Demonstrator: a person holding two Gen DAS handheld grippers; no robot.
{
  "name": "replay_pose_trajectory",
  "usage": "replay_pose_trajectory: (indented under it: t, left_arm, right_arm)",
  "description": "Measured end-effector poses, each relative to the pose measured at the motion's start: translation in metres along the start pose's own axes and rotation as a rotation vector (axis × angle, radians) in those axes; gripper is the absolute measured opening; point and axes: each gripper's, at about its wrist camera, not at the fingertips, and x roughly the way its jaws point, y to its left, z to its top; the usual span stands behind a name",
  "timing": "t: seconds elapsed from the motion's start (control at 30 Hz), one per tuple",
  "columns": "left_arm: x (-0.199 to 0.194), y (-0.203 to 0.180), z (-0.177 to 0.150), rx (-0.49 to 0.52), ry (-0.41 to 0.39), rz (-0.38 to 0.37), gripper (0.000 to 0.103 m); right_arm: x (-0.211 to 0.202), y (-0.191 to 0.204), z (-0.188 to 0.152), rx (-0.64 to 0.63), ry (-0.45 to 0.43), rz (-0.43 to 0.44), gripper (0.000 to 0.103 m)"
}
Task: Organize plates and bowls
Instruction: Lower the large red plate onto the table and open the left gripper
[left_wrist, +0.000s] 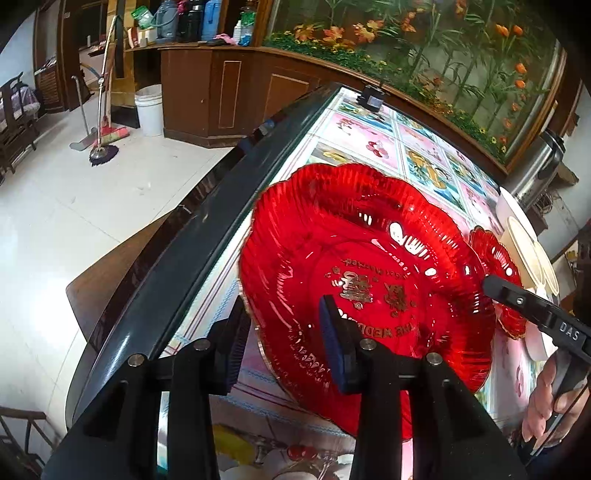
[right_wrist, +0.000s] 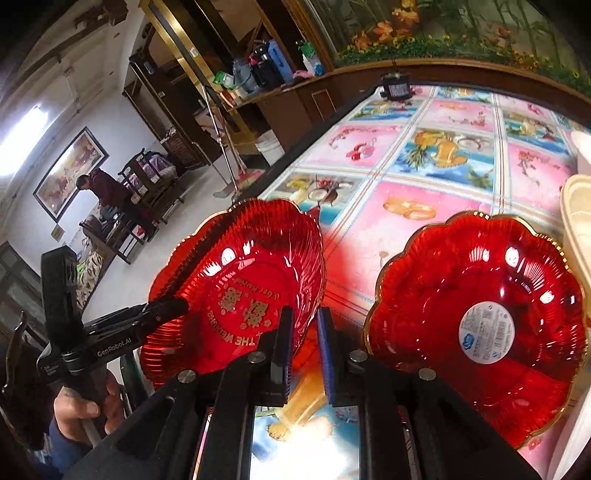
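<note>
Both hands angled downward over the surface (right_wrist: 461, 122). Left tongs (left_wrist: 288, 343) partly open, straddling the near rim of the lettered red plate (left_wrist: 362, 266); pads not pressing it. Right tongs (right_wrist: 304, 354) narrow, empty, poised between that plate and the labelled red plate (right_wrist: 480, 325).

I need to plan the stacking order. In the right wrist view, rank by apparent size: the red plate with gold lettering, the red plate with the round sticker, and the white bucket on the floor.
1. Red plate with the round sticker looks largest.
2. Red plate with gold lettering looks slightly smaller, but it is tilted and seen partly edge-on, so the two may match.
3. White bucket looks smallest, mainly because it is far from the camera.
</note>
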Motion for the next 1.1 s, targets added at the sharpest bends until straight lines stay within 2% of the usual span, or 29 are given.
replay_pose_trajectory:
  t: [0.1, 0.23, 0.33, 0.53, 0.6, 0.73, 0.9, 1.1]
  left_arm:
    - [-0.008, 0.003, -0.001, -0.004, -0.017, 0.016, 0.051]
    - [-0.023, 0.004, -0.001, 0.003, -0.06, 0.039, 0.052]
    - [-0.041, -0.003, -0.001, 0.033, -0.122, 0.087, 0.053]
    - [-0.062, -0.047, -0.002, 0.138, -0.215, 0.056, 0.073]
    - [-0.059, -0.07, -0.003, 0.197, -0.211, 0.027, 0.073]
    - [-0.046, -0.114, -0.008, 0.277, -0.161, -0.068, 0.073]
    - [-0.038, -0.152, -0.006, 0.305, -0.107, -0.155, 0.073]
    - [-0.021, -0.191, 0.009, 0.353, -0.067, -0.153, 0.073]
  right_arm:
    - [-0.01, -0.002, 0.0, -0.008, -0.029, 0.008, 0.015]
    - [-0.027, -0.019, -0.001, 0.032, -0.074, -0.011, 0.016]
    - [-0.04, -0.037, -0.001, 0.076, -0.104, -0.044, 0.016]
    - [-0.064, -0.063, -0.007, 0.134, -0.169, -0.162, 0.024]
    - [-0.066, -0.069, -0.01, 0.149, -0.158, -0.164, 0.024]
    - [-0.064, -0.086, -0.018, 0.21, -0.111, -0.101, 0.024]
    - [-0.067, -0.104, -0.023, 0.265, -0.104, -0.174, 0.024]
    - [-0.08, -0.127, -0.027, 0.344, -0.137, -0.268, 0.024]
